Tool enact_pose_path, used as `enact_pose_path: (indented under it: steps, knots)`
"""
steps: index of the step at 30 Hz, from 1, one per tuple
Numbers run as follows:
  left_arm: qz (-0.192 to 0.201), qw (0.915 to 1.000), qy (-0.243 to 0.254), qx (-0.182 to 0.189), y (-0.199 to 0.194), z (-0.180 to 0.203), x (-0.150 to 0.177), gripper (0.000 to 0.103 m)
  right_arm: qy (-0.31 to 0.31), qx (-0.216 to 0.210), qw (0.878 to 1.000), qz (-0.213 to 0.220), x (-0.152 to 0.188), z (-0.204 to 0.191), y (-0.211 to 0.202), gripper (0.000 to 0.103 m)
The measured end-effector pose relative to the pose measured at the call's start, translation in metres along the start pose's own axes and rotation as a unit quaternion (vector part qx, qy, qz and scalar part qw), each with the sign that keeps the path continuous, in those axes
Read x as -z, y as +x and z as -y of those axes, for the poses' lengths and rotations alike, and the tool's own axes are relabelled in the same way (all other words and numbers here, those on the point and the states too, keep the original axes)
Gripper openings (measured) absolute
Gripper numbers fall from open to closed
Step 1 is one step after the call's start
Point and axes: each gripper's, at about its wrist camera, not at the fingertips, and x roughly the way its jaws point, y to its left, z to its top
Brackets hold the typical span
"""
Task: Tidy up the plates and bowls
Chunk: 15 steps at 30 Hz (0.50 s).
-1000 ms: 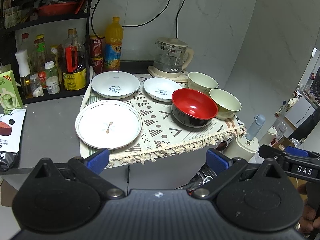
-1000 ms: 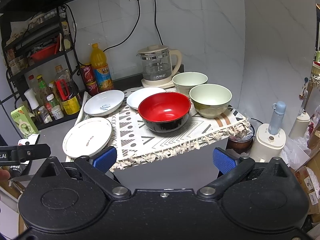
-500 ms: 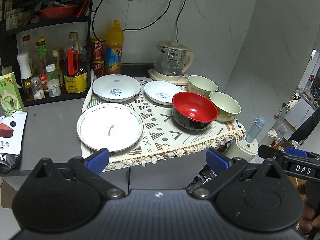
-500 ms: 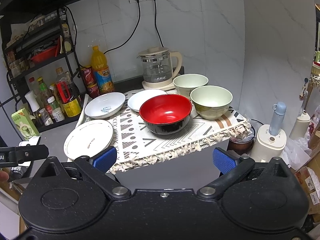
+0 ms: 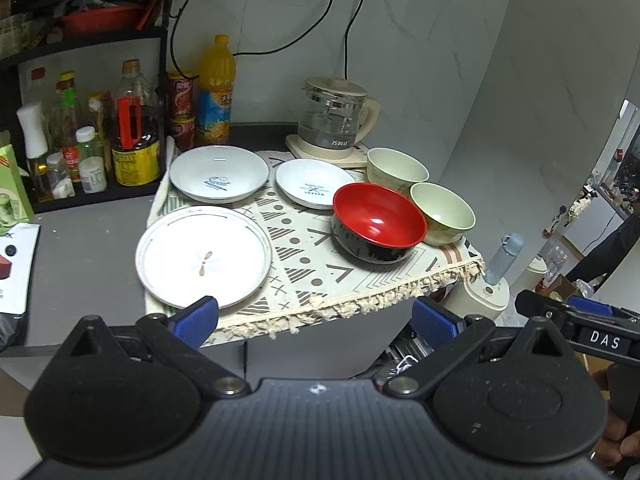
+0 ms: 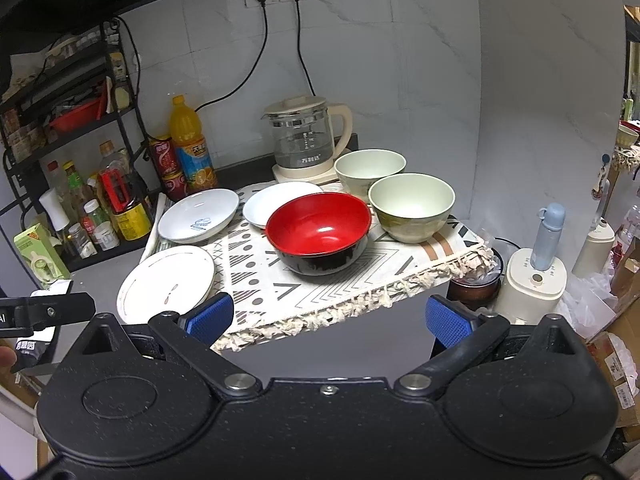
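Note:
On a patterned cloth (image 5: pixel 312 264) stand a large white flat plate (image 5: pixel 204 256), two white deep plates (image 5: pixel 219 174) (image 5: pixel 314 184), a red-and-black bowl (image 5: pixel 378 222) and two pale green bowls (image 5: pixel 442 212) (image 5: pixel 396 168). The same dishes show in the right wrist view: flat plate (image 6: pixel 166 284), red bowl (image 6: pixel 318 232), green bowl (image 6: pixel 412 206). My left gripper (image 5: pixel 316 322) is open and empty, in front of the cloth's fringe. My right gripper (image 6: pixel 328 318) is open and empty, also short of the counter.
A glass kettle (image 5: pixel 334 120) stands behind the dishes. Bottles and cans (image 5: pixel 132 136) and a black shelf rack (image 6: pixel 60 120) fill the back left. A white appliance with a blue flask (image 6: pixel 536 276) stands low on the right, beside boxes and bags.
Both grippers have drawn back and risen slightly, so the dishes sit a little lower and farther. Nothing on the counter has moved.

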Motion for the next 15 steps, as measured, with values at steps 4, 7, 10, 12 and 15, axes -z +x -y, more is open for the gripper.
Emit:
enact_pose_path:
  steps: [4, 7, 10, 12, 15]
  knots:
    - [-0.002, 1.0000, 0.006, 0.004, 0.017, 0.007, -0.008, 0.102, 0.005, 0.008, 1.000, -0.002, -0.005, 0.009, 0.008, 0.103]
    - [-0.007, 0.9999, 0.005, 0.013, 0.034, 0.012, -0.019, 0.102, 0.010, 0.017, 1.000, -0.005, -0.010, 0.017, 0.019, 0.103]
    - [-0.015, 0.9997, 0.008, 0.016, 0.055, 0.016, -0.031, 0.102, 0.015, 0.023, 1.000, -0.005, -0.018, 0.025, 0.031, 0.103]
    - [-0.017, 0.9996, 0.011, 0.019, 0.070, 0.019, -0.041, 0.102, 0.021, 0.029, 0.999, -0.007, -0.024, 0.032, 0.041, 0.103]
    - [-0.016, 0.9994, 0.019, 0.026, 0.090, 0.025, -0.056, 0.102, 0.024, 0.036, 0.999, -0.010, -0.033, 0.039, 0.056, 0.103]
